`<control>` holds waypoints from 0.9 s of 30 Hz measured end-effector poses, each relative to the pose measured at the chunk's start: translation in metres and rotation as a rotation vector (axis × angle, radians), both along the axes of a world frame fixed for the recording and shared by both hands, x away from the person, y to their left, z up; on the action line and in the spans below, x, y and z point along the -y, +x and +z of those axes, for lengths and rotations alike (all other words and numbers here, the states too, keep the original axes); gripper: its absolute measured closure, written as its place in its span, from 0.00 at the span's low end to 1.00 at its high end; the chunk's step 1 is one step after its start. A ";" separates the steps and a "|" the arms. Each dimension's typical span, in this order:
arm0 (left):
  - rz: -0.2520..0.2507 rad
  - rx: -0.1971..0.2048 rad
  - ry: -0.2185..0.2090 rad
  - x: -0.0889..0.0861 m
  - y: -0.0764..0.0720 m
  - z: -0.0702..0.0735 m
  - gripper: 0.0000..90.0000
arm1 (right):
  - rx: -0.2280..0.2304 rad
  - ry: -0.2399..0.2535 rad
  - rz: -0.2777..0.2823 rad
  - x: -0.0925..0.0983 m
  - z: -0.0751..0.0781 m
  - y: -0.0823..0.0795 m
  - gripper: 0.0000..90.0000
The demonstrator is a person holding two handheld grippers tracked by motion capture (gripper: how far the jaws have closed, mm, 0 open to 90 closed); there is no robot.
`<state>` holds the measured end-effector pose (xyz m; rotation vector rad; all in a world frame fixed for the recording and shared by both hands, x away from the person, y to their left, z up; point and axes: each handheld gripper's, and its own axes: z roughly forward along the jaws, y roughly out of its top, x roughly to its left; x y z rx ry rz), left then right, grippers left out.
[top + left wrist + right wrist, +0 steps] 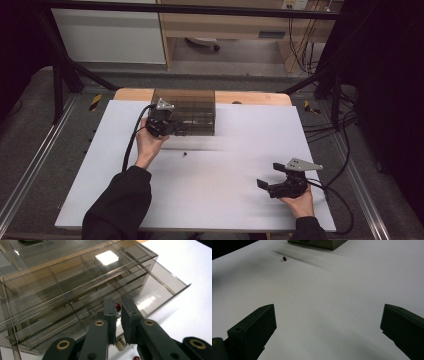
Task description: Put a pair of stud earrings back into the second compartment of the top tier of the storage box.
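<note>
The left gripper (119, 308) has its fingers almost closed on a small dark red bead (118, 306), pinched at the tips. It holds the bead just over the pulled-out drawer (160, 286) of a smoky clear plastic box (184, 111) at the far side of the white surface (225, 170). Another little red thing, maybe the same kind of bead (284, 258), lies alone on the surface. The right gripper (268, 179) rests near the front edge with its fingers wide apart, holding nothing.
</note>
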<state>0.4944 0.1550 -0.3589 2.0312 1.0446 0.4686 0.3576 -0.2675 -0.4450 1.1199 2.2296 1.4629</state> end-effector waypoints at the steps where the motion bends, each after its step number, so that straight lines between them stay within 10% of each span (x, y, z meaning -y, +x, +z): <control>1: 0.005 -0.002 0.001 0.000 0.001 -0.002 0.91 | -0.001 0.000 0.000 0.000 0.000 0.000 0.01; 14: 0.013 -0.020 0.018 0.001 0.008 -0.010 0.89 | -0.001 0.001 0.000 0.000 0.000 0.000 0.01; 27: -0.016 0.024 -0.007 -0.006 -0.013 0.004 0.55 | 0.000 0.001 0.000 0.000 0.000 0.000 0.01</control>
